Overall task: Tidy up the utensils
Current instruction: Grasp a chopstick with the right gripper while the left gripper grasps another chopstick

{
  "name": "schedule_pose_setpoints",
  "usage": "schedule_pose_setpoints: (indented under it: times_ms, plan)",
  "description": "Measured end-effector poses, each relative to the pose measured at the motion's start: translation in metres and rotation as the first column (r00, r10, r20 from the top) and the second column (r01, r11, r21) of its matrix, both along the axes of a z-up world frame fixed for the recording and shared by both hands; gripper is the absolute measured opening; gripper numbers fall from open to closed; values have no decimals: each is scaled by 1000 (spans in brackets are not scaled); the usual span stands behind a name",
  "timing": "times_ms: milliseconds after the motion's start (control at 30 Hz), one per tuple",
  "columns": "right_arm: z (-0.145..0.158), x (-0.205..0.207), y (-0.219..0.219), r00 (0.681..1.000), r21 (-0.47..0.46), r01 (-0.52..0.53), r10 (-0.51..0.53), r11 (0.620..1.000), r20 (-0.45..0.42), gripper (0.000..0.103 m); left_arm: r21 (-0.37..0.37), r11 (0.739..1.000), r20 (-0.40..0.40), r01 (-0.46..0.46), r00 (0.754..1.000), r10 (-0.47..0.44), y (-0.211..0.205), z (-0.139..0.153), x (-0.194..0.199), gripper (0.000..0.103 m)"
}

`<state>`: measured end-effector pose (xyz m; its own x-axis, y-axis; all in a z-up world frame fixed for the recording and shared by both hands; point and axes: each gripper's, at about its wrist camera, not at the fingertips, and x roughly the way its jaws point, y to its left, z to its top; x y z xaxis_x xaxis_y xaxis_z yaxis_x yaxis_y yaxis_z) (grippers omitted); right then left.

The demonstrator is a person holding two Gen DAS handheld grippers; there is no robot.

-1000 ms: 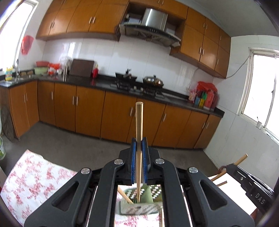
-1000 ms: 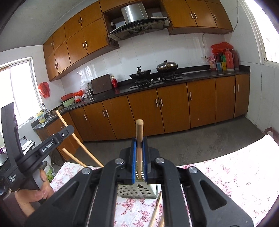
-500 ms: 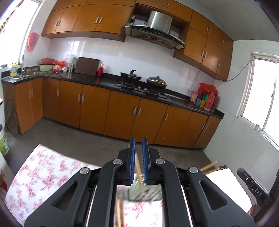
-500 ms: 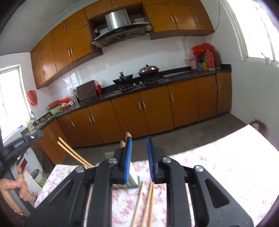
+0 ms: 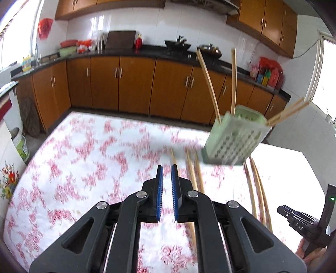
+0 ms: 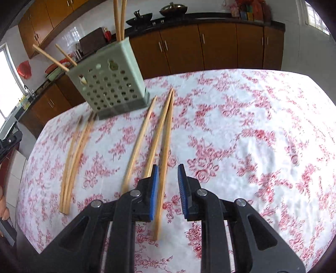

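Right wrist view shows the right tool (image 6: 167,184) agape above loose chopsticks (image 6: 166,147), the green holder (image 6: 109,84) ahead-left; left tool (image 5: 165,189) narrowly parted, empty.

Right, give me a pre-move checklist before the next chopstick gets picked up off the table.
1. Right gripper empty and open: ok, blue pads apart with nothing clamped.
2. Left gripper empty: ok, narrow gap, nothing between the pads.
3. Target lined up: ok, one loose chopstick runs on the tablecloth under the right gripper's gap.
4. Green holder upright on the table: ok, though it looks tilted in the fisheye.
5. Holder has room: cannot tell; four chopsticks already stick out, the inside is hidden.
6. Other loose chopsticks clear of the target: not ok, one touches it near the far tip.
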<state>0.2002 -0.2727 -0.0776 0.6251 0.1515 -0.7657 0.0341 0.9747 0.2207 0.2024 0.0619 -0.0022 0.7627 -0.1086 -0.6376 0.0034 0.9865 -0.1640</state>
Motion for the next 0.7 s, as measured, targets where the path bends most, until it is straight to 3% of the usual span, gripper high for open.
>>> schedule_pose_setpoints:
  times_ms: [167, 300, 533, 700]
  plan:
    - [-21, 0, 14, 999, -73, -20, 18, 997, -32, 21, -23, 999, -57, 25, 998, -26, 2, -28, -5, 8]
    - [-21, 0, 15, 1000, -147, -9, 8, 989, -10, 8, -51, 998, -94, 42, 995, -46, 1, -43, -5, 8]
    - [-16, 10, -43, 977, -104, 210, -212, 972, -14, 8, -90, 993, -152, 78, 984, -91, -12, -68, -3, 8]
    - [-17, 7, -43, 981, -121, 193, -195, 974, -4, 8, -119, 987, -182, 111, 975, -132, -29, -80, 3, 8]
